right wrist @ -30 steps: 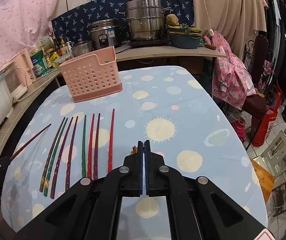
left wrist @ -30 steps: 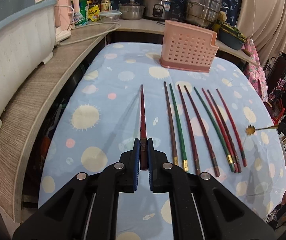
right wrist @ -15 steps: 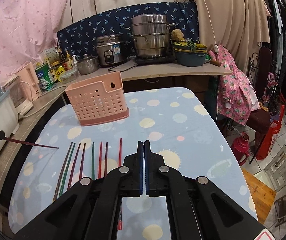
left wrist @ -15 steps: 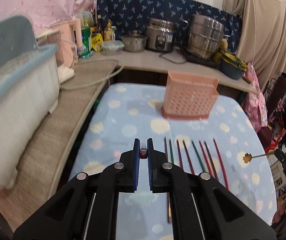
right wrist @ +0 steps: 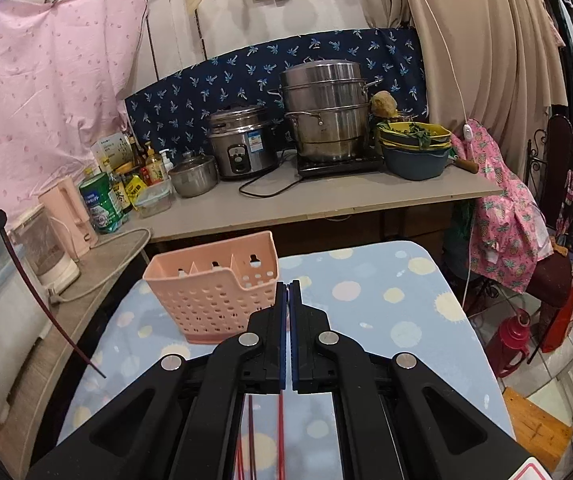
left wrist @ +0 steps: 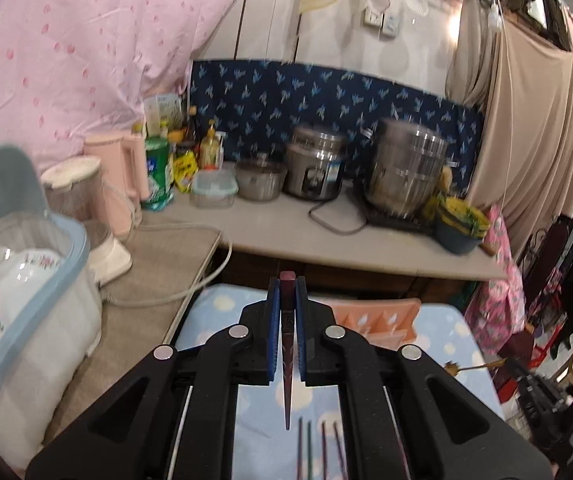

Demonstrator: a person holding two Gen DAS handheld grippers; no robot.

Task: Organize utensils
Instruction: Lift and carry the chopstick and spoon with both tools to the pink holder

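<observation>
Between the blue pads of the left gripper [left wrist: 286, 292], clamped tight: a dark red chopstick [left wrist: 287, 364], blunt end poking just past the fingertips, tapered tip hanging down toward the table [left wrist: 222, 304]. Seen from the right wrist, the same chopstick a long dark curve well left of the basket [right wrist: 214, 288], its upper end lost in a black gripper part at the frame edge. Below the held tip, only the far ends of a few chopsticks on the cloth [left wrist: 318, 456], the rest cut off by the frame and the gripper body. In front of the basket in the right view, red and dark chopsticks glimpsed through gaps in the gripper frame, count hard to make out. Right gripper [right wrist: 286, 286] pressed shut, pads nearly touching; in the left view a thin stem with a small golden flower-shaped end [left wrist: 452, 368] jutting from its tip, too thin to see from the right wrist itself. Basket itself pink, perforated, upright on the sun-patterned cloth, three compartments showing at the rim, mostly hidden behind the fingers in the left view. Behind the basket, a counter [right wrist: 326, 204] with rice cooker [right wrist: 242, 146], stacked steamer pot [right wrist: 326, 110] and bottles, somewhat blurred in the left view.
</observation>
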